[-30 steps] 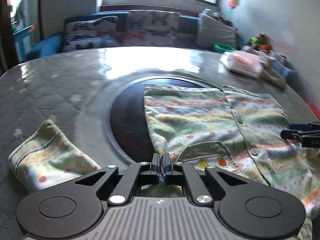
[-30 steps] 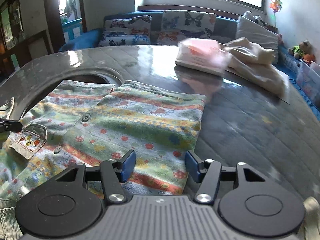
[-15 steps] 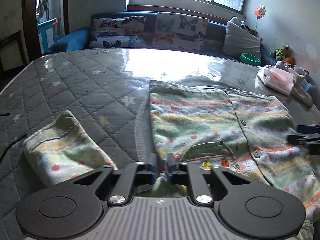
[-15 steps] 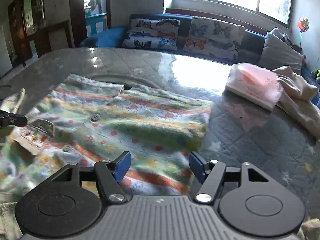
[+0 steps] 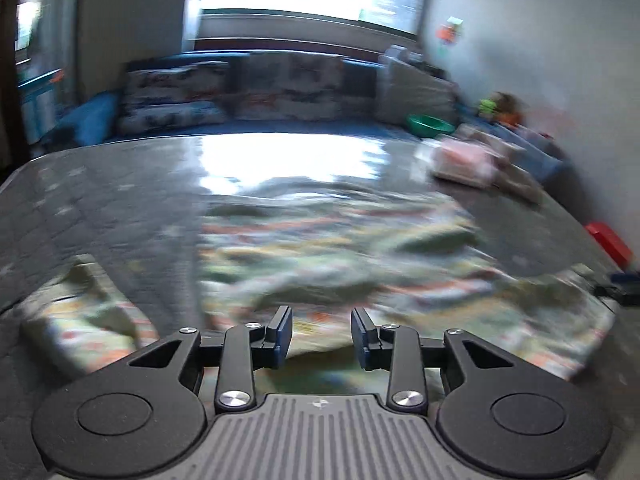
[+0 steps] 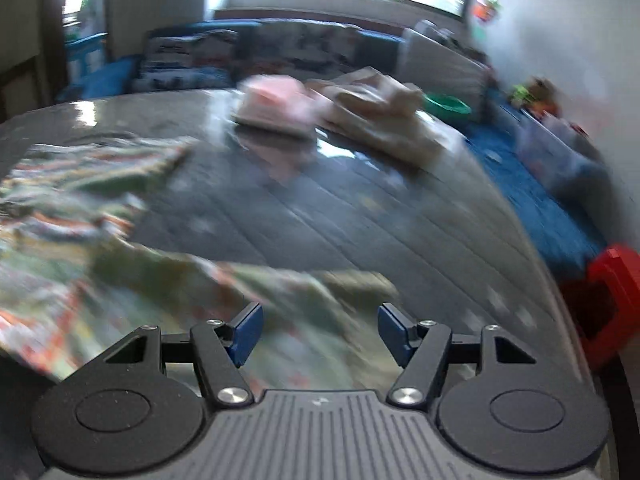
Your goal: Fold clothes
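Note:
A green striped, patterned child's shirt (image 5: 340, 256) lies spread on the grey quilted bed, blurred by motion. One sleeve (image 5: 84, 312) lies out to the left. My left gripper (image 5: 321, 334) is open and empty just above the shirt's near edge. In the right wrist view the shirt (image 6: 80, 240) fills the left side and its right sleeve (image 6: 304, 292) reaches under my right gripper (image 6: 320, 334), which is open and empty. The right gripper's tip (image 5: 618, 286) shows at the right edge of the left wrist view.
A pink package (image 6: 276, 104) and a beige cloth (image 6: 384, 120) lie at the far side of the bed. A green bowl (image 6: 446, 104), toys and butterfly cushions (image 5: 240, 92) stand behind. A red box (image 6: 608, 300) sits past the bed's right edge.
My left gripper has opened and let go of the shirt's near edge. Both views swung quickly and are blurred. The right gripper shifted right, over the right sleeve.

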`<state>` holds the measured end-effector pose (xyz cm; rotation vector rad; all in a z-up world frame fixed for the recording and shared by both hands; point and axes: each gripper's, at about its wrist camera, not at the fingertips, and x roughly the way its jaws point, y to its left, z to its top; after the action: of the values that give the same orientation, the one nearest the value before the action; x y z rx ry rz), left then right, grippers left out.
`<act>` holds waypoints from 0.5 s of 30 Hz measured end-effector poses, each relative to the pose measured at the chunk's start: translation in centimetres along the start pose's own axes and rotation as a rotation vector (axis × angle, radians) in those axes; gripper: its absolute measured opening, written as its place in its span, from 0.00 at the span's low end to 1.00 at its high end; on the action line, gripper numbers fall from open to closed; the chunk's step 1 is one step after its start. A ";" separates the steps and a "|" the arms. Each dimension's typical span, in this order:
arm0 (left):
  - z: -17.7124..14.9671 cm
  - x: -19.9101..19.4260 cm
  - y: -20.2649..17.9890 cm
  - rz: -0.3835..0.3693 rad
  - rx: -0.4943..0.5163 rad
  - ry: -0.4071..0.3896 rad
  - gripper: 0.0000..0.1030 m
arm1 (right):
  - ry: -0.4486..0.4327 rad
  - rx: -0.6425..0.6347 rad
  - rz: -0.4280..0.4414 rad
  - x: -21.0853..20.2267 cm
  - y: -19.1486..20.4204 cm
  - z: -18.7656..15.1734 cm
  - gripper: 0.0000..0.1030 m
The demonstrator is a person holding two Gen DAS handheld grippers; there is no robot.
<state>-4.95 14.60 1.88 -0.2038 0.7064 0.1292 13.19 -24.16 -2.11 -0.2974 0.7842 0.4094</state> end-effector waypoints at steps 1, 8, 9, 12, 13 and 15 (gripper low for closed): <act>-0.1 0.2 -1.2 -0.033 0.019 0.011 0.32 | 0.003 0.019 -0.011 0.0 -0.7 -0.5 0.62; -1.1 2.7 -9.3 -0.202 0.146 0.086 0.27 | -0.011 0.133 -0.011 0.7 -3.9 -2.0 0.53; -1.2 3.0 -10.1 -0.218 0.159 0.091 0.26 | -0.003 0.138 -0.005 1.0 -4.1 -2.2 0.51; -1.6 4.2 -12.6 -0.261 0.204 0.110 0.26 | -0.003 0.143 0.015 1.2 -4.1 -2.7 0.41; -1.7 4.6 -13.0 -0.271 0.212 0.117 0.26 | -0.007 0.145 0.023 1.1 -4.1 -2.9 0.31; -2.0 5.4 -14.1 -0.296 0.236 0.135 0.26 | -0.011 0.139 0.036 0.9 -4.0 -2.8 0.18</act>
<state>0.50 0.66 -1.19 -0.0898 0.8106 -0.2517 13.87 -28.55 -4.22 -0.1511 0.8043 0.3884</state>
